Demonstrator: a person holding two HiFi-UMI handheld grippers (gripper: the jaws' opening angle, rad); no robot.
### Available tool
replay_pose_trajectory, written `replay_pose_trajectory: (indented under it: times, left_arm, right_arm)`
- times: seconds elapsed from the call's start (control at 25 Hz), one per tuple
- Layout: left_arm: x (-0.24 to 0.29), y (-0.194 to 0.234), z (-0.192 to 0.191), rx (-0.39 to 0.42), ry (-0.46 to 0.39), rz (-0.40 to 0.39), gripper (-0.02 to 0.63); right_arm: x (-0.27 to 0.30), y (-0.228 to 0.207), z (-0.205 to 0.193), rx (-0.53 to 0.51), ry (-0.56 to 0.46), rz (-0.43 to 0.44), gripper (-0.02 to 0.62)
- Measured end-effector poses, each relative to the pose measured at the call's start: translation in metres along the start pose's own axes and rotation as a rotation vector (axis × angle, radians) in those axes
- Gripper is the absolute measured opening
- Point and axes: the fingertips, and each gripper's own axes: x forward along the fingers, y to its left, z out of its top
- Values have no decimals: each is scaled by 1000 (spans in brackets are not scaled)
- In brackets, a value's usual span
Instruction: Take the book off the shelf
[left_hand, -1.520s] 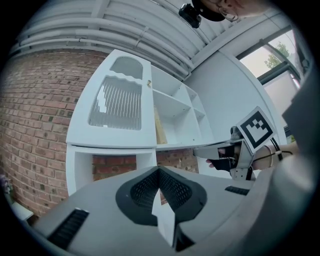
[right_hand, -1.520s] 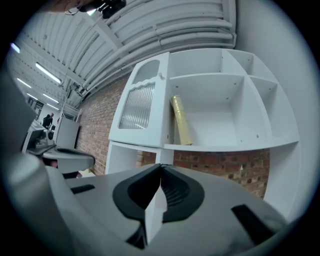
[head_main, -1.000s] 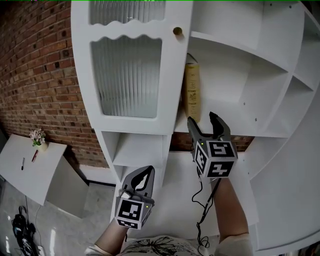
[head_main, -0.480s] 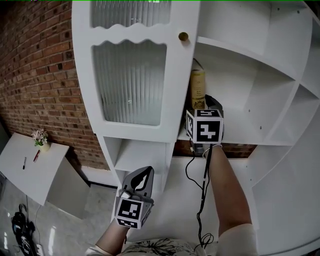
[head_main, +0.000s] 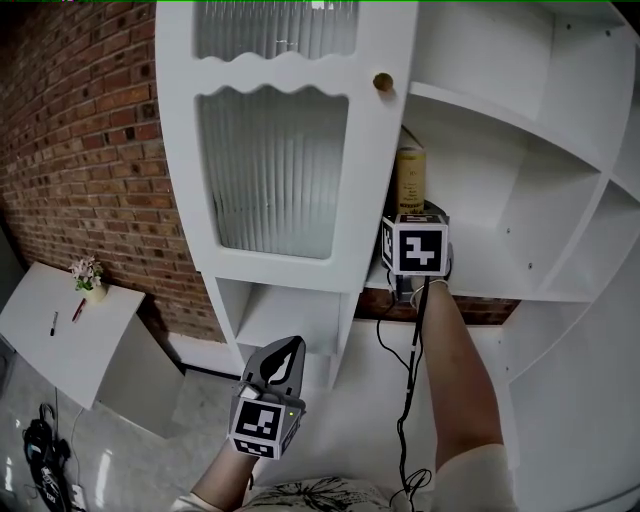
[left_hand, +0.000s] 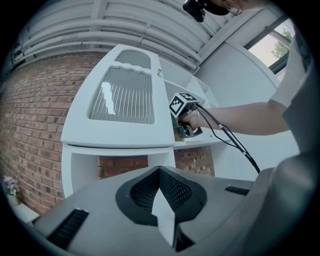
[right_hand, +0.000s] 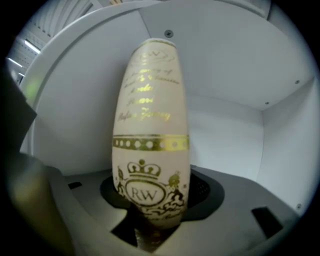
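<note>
Book (right_hand: 150, 135) stands upright on the shelf (head_main: 500, 285), lower spine pinched by your right claw (right_hand: 150, 217) for extraction; left claw (left_hand: 162, 220) idles shut.

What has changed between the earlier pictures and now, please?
The right gripper moved forward into the shelf to the book, and its open jaws closed on the lower spine. The book stands upright at the same spot, and the left gripper stayed low, shut and empty.

Right gripper (head_main: 418, 215) is covering the book (head_main: 410, 178) bottom; door (head_main: 290, 150) is hiding its left edge; spine script (right_hand: 147, 100) is blurring
</note>
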Motion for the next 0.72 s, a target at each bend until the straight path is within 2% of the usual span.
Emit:
replay_pose_trajectory:
  times: [0.24, 0.4, 0.52, 0.72]
  left_arm:
    - [-4, 2, -2, 5, 20, 6, 8]
    - [-8, 0, 0, 11, 18, 2, 8]
    - [-11, -1, 5, 20, -11, 5, 8]
    - [-23, -12, 3, 2, 6, -19, 8]
  right_arm:
    - [-5, -5, -1, 26, -13, 26, 227]
    - [-18, -9, -3, 3, -12, 23, 225]
    - [-35, -13, -1, -6, -35, 17, 224]
    - [-80, -20, 5, -14, -95, -3, 224]
